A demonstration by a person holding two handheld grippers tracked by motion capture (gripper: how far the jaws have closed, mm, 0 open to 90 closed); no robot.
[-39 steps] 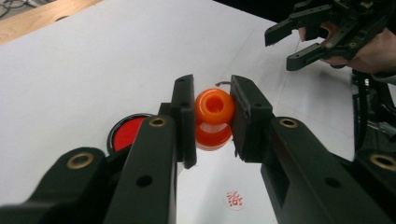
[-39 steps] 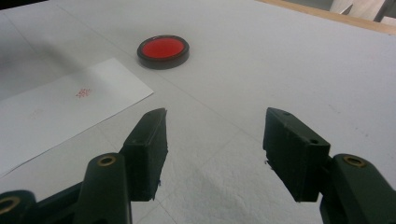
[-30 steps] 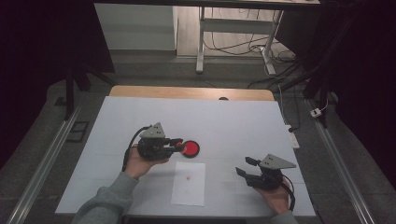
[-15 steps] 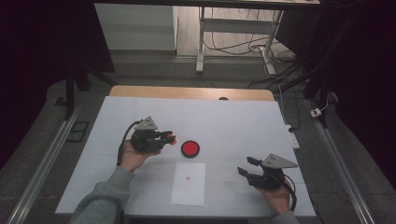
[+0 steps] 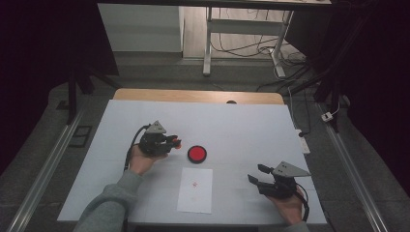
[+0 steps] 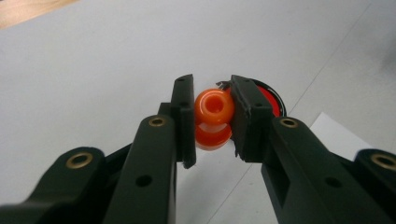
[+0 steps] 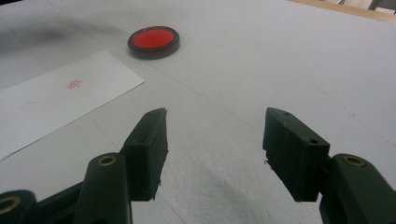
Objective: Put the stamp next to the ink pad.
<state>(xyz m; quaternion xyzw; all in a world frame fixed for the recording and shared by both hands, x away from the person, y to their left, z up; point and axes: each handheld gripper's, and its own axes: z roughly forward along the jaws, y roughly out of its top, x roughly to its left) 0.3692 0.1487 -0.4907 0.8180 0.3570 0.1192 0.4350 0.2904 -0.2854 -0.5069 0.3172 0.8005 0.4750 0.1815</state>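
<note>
Left gripper point(image 6: 212, 119) is clamping a small orange stamp point(image 6: 213, 116) between its jaws; we are seeing the pads pressing on both sides of its rounded, waisted body, with the hollow top facing the camera. In the high view the left gripper point(image 5: 174, 141) is hovering just to the left of the red ink pad point(image 5: 197, 153), with the stamp poking out toward it. Right gripper point(image 7: 212, 149) is resting near the table's right front edge point(image 5: 309, 220), jaws standing partly apart with nothing between them.

We are judging the work in hand as inking the stamp and then marking the white paper point(image 5: 195, 189), which is lying just in front of the ink pad and already carrying a faint red mark.

Risks we are noting:
- The stamp's body is smooth and curved, so it could be rotating or slipping in the pads once pressed down.
- The ink pad is sitting loose on the table; an off-centre press could be tipping or sliding it.
- The paper is unheld; lifting the stamp could be dragging it, smearing the print.
- A tilted stamp face could be printing only partly.
</note>
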